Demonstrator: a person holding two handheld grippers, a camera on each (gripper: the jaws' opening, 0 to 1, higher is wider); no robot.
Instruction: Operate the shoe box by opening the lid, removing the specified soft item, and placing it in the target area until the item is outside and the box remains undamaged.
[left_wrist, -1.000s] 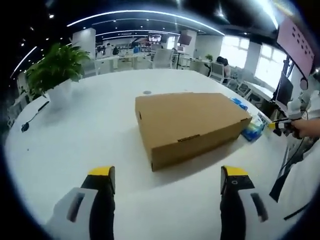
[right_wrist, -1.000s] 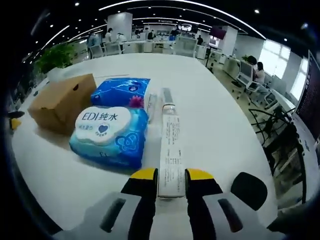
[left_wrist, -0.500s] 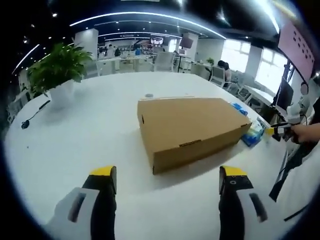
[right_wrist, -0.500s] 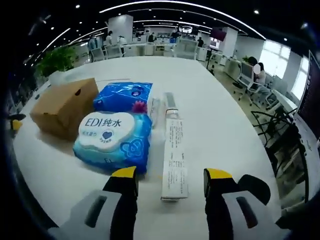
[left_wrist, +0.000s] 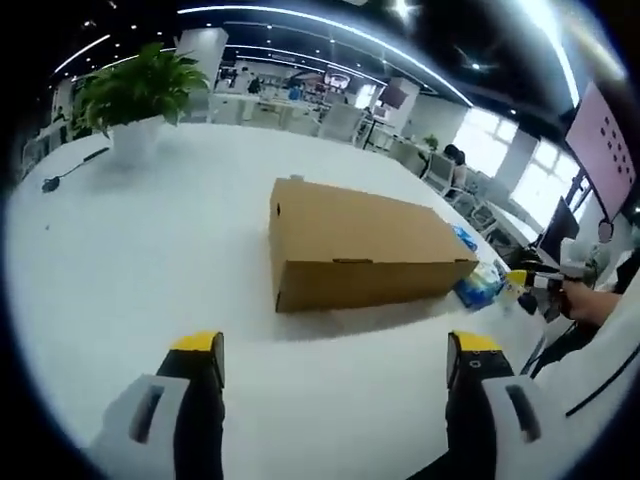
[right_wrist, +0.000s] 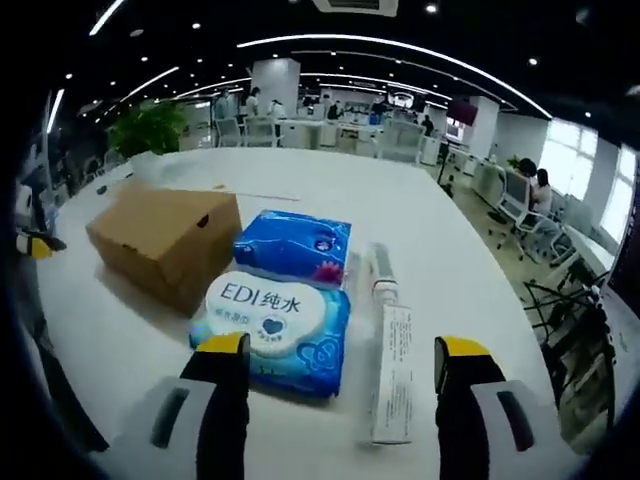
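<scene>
While both tongs gape empty, the shoe box (left_wrist: 365, 245) (lid down) sits at twelve o'clock of the left tongs (left_wrist: 333, 362) on bare counter (left_wrist: 130, 260); right tongs (right_wrist: 340, 372) straddle wipes pack (right_wrist: 272, 328).

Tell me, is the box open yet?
Not yet. The cardboard shoe box sits closed on the white table, lid down. Both the left gripper and the right gripper are open, holding nothing. Opening the lid, taking out the soft item and placing it are all left.
</scene>
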